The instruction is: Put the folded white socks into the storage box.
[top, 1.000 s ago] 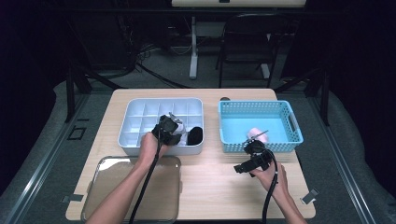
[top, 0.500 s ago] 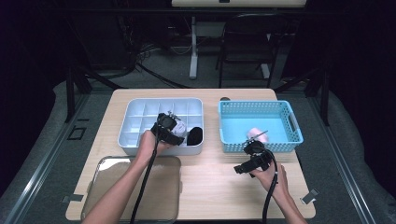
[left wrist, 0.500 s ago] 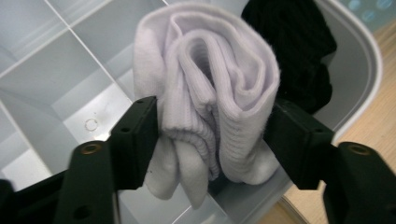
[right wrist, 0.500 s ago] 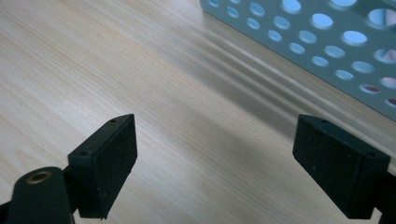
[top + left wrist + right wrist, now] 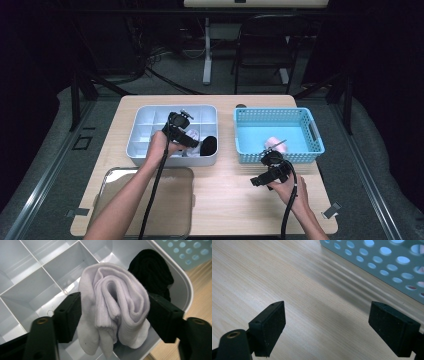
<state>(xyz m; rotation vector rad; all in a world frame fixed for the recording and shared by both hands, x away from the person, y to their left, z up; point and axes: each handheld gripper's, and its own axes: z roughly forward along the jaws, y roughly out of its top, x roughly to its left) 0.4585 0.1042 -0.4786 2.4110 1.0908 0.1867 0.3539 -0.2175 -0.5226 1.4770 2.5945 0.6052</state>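
The rolled white sock (image 5: 115, 305) sits between the left gripper's (image 5: 113, 315) jaws over the grey divided organizer (image 5: 145, 142), right next to a black sock (image 5: 152, 271) in the corner compartment. Those jaws just widened, though both pads touch the sock. The right gripper (image 5: 327, 327) hangs wide open and empty above the wooden table (image 5: 262, 272), near the blue basket (image 5: 300, 117).

The left hand-held gripper (image 5: 186, 136) is held forward on an outstretched left forearm (image 5: 131, 195); its jaws have just been opening and now stand partly apart, a rolled white sock (image 5: 113, 307) between them; the right hand-held gripper (image 5: 260, 180) sits low near the right hand (image 5: 284, 186), jaws wide apart with nothing between them.
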